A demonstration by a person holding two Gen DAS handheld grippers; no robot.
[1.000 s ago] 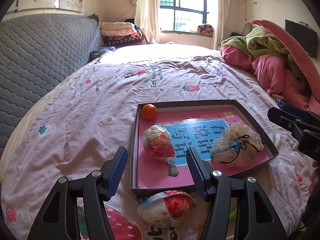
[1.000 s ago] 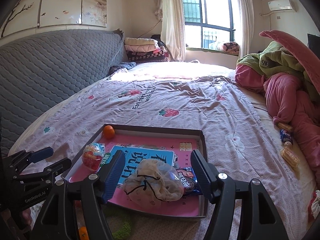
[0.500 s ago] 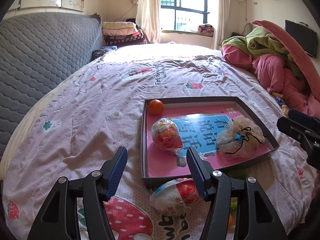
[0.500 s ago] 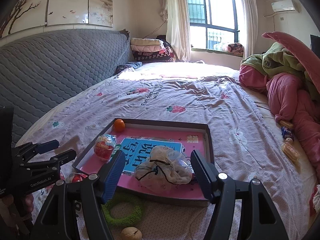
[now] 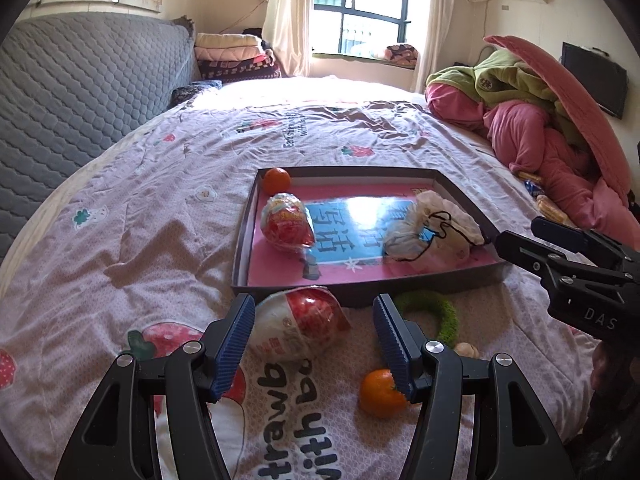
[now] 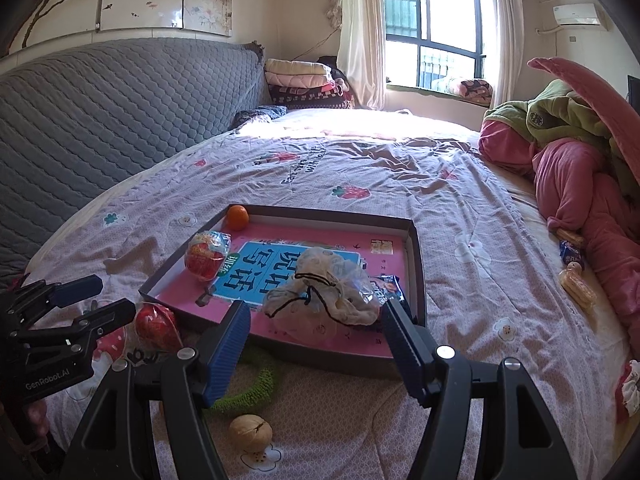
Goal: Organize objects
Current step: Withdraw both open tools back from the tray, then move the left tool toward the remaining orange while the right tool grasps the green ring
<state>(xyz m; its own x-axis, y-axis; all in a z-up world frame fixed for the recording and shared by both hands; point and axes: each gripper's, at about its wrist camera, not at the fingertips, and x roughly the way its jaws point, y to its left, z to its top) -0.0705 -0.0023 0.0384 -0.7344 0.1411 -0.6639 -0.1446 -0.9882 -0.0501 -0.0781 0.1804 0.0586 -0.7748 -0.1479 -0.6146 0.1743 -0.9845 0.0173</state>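
1. The wrapped egg toy [image 5: 298, 328] lies on the bedspread [image 5: 132, 248], just near of the tray [image 5: 362, 298] wall.
2. A second ago the left gripper [image 5: 314, 344] framed the tray's contents; now its view has slid back and right, so the loose egg sits between its blue pads [image 5: 234, 344], which looks like the next pick.
3. It points downward, jaws apart, gripping nothing.
4. The right gripper [image 6: 316, 350] has also drawn back, parted and empty, over the green ring [image 6: 250, 386] and walnut [image 6: 251, 432].
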